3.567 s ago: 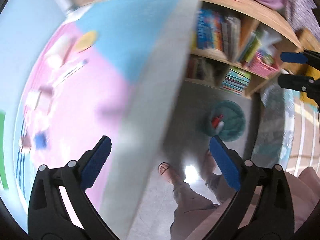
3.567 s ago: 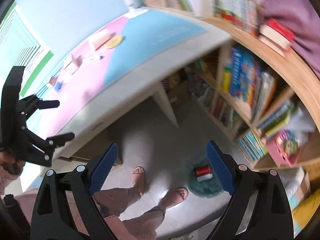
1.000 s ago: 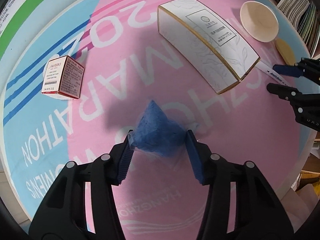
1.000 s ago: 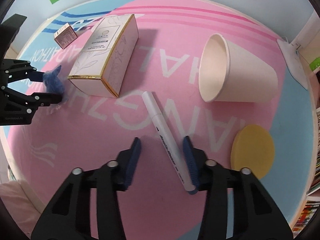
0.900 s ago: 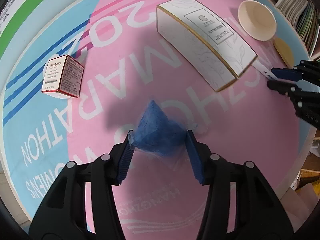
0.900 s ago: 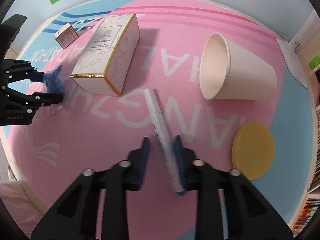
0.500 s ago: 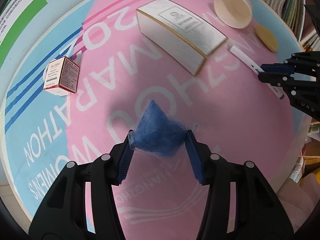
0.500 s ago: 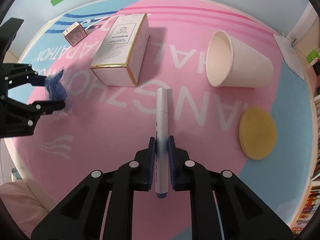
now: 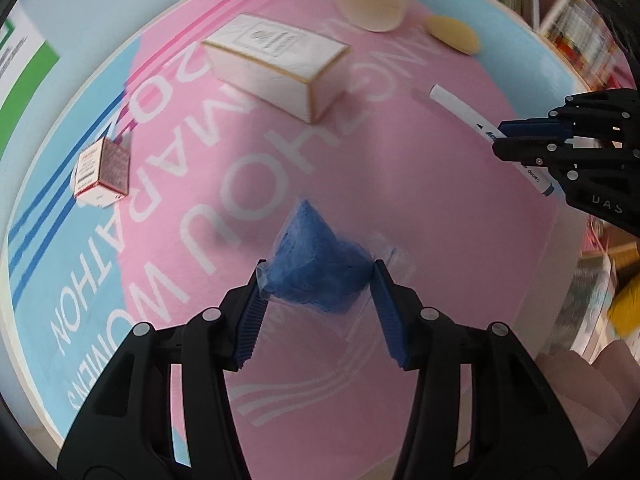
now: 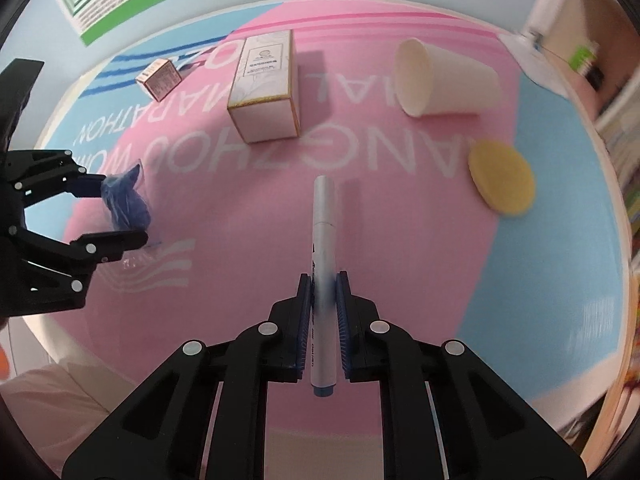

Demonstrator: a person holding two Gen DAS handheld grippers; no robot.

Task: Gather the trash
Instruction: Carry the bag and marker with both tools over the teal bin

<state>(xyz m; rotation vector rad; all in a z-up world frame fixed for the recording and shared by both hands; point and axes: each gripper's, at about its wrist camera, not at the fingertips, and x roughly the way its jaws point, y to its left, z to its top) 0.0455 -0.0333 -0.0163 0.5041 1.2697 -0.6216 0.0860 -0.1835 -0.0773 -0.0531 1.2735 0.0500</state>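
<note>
My left gripper [image 9: 318, 276] is shut on a crumpled blue wrapper [image 9: 316, 256] and holds it above the pink and blue table mat [image 9: 192, 184]. It also shows in the right wrist view [image 10: 108, 210] with the wrapper [image 10: 126, 200]. My right gripper [image 10: 325, 280] is shut on a white marker pen [image 10: 322, 224] with a blue end, held above the mat. The marker [image 9: 472, 120] and right gripper [image 9: 504, 138] show at the right of the left wrist view.
On the mat lie a long white box with gold edges [image 10: 264, 84], a small red and white box [image 10: 160, 78], a tipped paper cup [image 10: 444, 78] and a round yellow pad [image 10: 502, 182]. The table's edge [image 10: 616, 240] runs along the right. Bookshelves stand beyond it.
My right gripper has closed on the marker and lifted it off the mat. Both grippers have pulled back and up from the table with their loads.
</note>
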